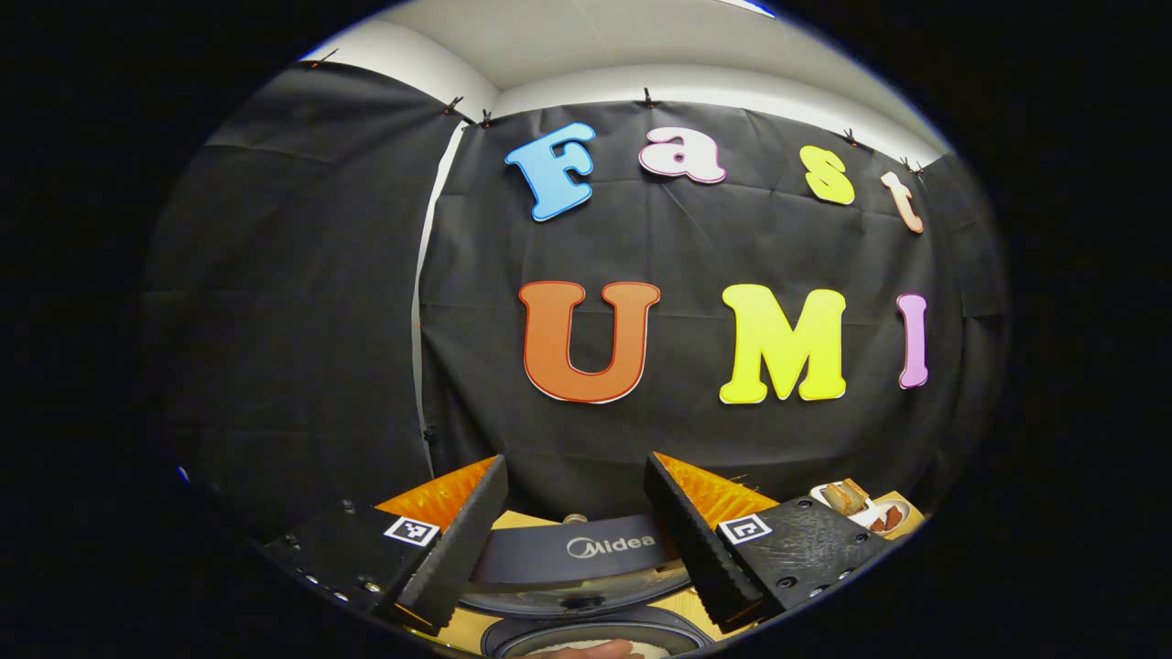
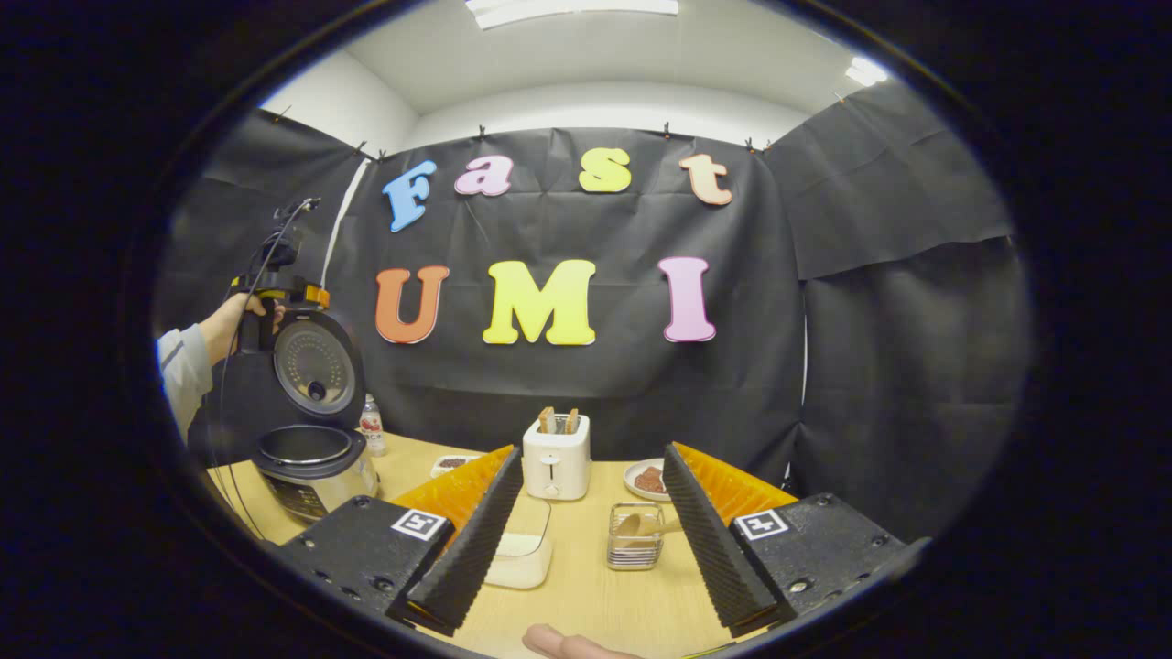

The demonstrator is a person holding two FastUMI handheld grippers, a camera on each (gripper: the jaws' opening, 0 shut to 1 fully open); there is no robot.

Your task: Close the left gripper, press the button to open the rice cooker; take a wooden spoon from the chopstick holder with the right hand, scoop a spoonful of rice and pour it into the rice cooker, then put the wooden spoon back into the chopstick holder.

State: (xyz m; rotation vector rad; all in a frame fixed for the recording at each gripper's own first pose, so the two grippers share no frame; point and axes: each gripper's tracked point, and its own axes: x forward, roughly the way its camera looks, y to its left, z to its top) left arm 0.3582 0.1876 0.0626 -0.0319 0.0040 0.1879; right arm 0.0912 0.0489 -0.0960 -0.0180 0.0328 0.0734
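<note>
The rice cooker (image 2: 311, 462) stands open at the table's left, its lid (image 2: 316, 366) raised upright. A hand holds my left gripper (image 2: 270, 307) up beside the top of that lid. In the left gripper view, my left gripper (image 1: 575, 458) is open, with the lid's edge (image 1: 577, 549) and the inner pot (image 1: 595, 633) just below its fingers. My right gripper (image 2: 593, 450) hangs open over the table's front. Below it, the clear chopstick holder (image 2: 634, 540) holds a wooden spoon (image 2: 641, 526). A white container of rice (image 2: 522, 549) sits just left of the holder.
A white toaster (image 2: 556, 458) with two slices stands mid-table, with a plate of food (image 2: 648, 478) to its right. A small dish (image 2: 453, 464) and a bottle (image 2: 371, 426) sit near the cooker. Plates of food (image 1: 861, 503) lie right of the cooker.
</note>
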